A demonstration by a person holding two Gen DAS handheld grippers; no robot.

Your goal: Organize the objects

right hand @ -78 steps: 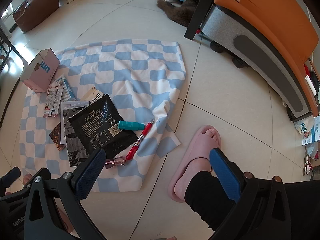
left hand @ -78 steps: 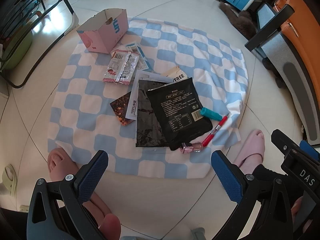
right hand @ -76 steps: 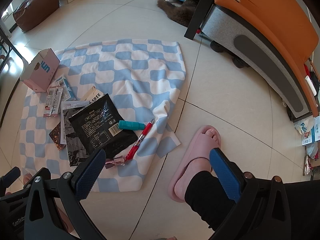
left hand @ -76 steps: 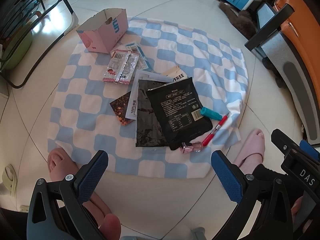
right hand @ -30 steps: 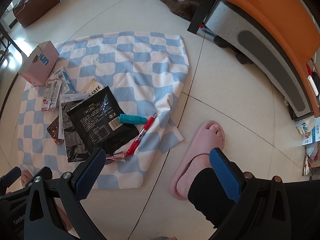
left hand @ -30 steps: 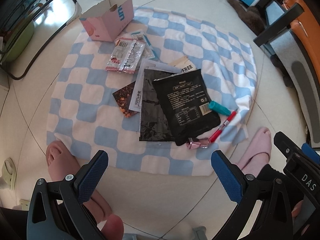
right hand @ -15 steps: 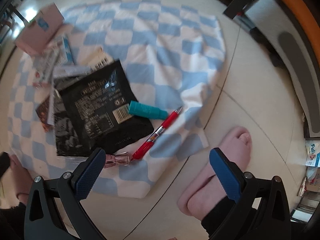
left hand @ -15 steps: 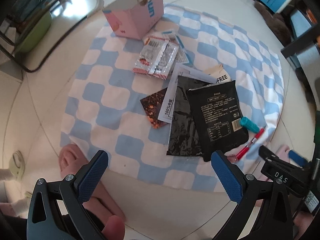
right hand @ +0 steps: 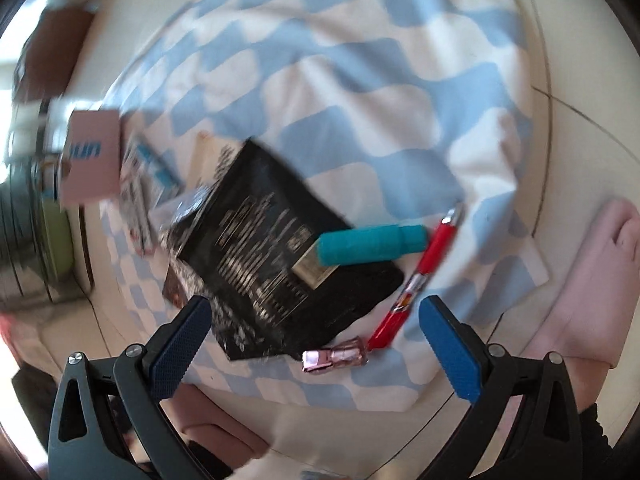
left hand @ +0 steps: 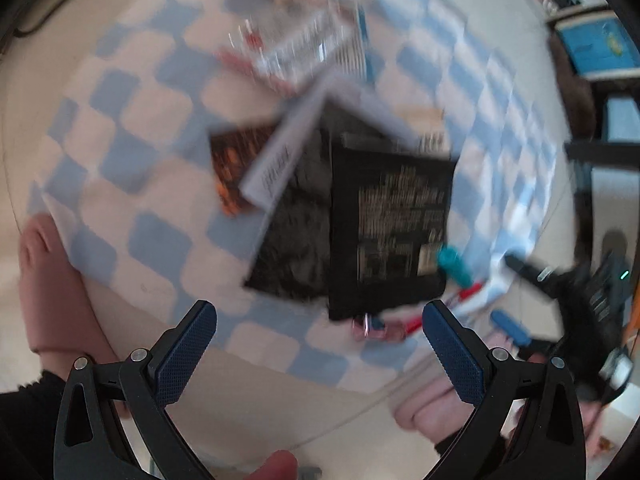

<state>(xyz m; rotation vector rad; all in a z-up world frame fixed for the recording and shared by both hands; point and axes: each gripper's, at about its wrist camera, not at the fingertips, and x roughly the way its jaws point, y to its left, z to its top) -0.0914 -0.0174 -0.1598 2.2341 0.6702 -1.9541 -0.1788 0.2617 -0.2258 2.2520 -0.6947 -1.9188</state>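
Right gripper: jaws spread wide, nothing between them, poised above the near edge of the blue-and-white checked cloth spread on the tiled floor. Directly ahead of the fingers: small pink metallic bottle, lying on its side, just beside the lower end of a red pen. Pen runs diagonally up to the right. Teal tube lies crosswise, its left end resting on the corner of a black foil pouch. More sachets fan out from under the pouch to the left; pink carton beyond them at the cloth's far left. Foot in a pink slipper on bare tile at right.

Left gripper: likewise wide apart and empty, over the cloth's near edge. View heavily blurred. Black foil pouch ahead, a crinkled dark sachet partly under it, and a white sachet overlapping that one. Right gripper visible at the far right of this view.
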